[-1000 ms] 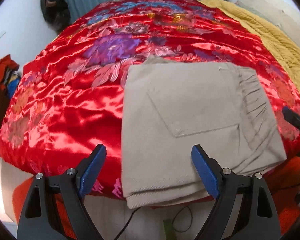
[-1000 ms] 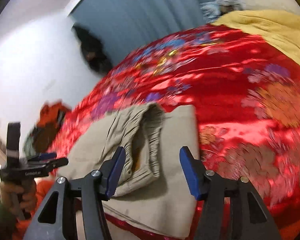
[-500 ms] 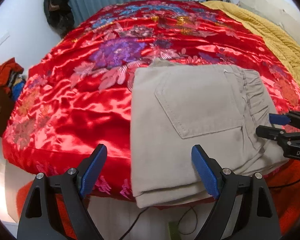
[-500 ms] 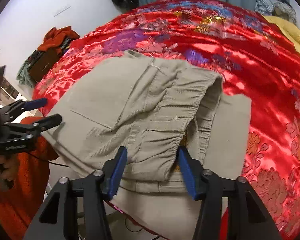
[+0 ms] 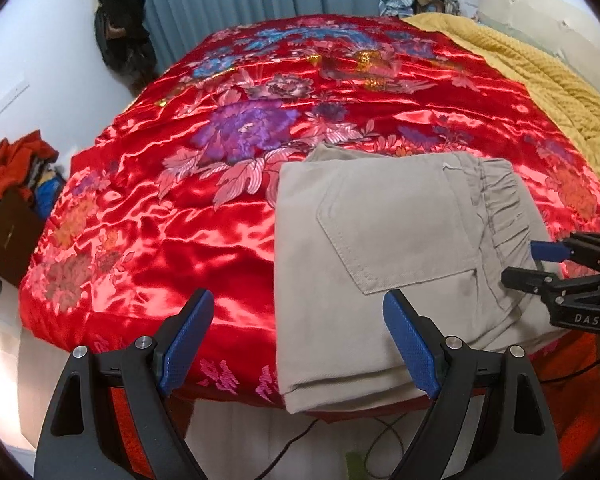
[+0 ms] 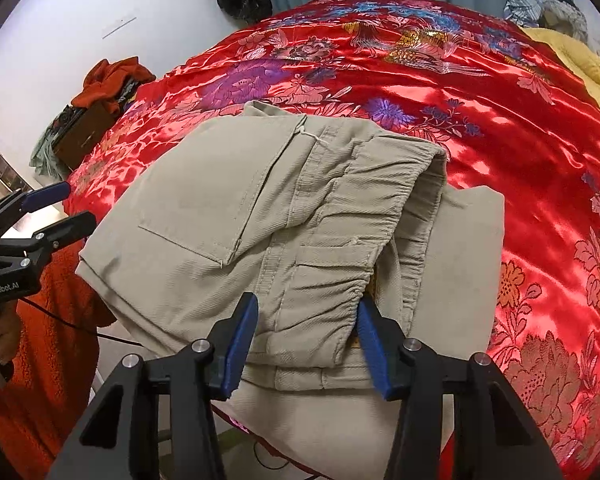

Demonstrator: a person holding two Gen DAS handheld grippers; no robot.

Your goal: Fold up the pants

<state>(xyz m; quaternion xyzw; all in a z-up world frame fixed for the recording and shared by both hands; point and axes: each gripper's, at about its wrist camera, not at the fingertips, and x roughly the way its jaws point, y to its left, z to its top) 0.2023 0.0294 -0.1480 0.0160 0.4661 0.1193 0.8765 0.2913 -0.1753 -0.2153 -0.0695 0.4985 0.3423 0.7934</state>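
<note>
- Left wrist view: the folded beige pants (image 5: 388,264) lie at the near edge of the red floral bedspread (image 5: 204,208), right of centre, their near fold overhanging the bed edge.
- Their back pocket faces up with its point aimed near; the gathered waistband lies along the right side, so the bundle's long axis runs near to far.
- The left gripper (image 5: 298,340) hangs wide open just off the near edge, holding nothing; its right finger overlaps the pants' near right corner.
- The right gripper (image 5: 540,266) enters from the right, its jaws parted at the waistband.
- A yellow blanket (image 5: 548,80) covers the far right.
- Right wrist view: the pants (image 6: 260,216) fill the centre, waistband nearest the camera, the pocket side reaching far left.
- The right gripper (image 6: 306,340) is open with both pads straddling the bunched waistband fold, not clamped.
- The left gripper (image 6: 56,210) sits open at the left, near the pants' left corner.
</note>
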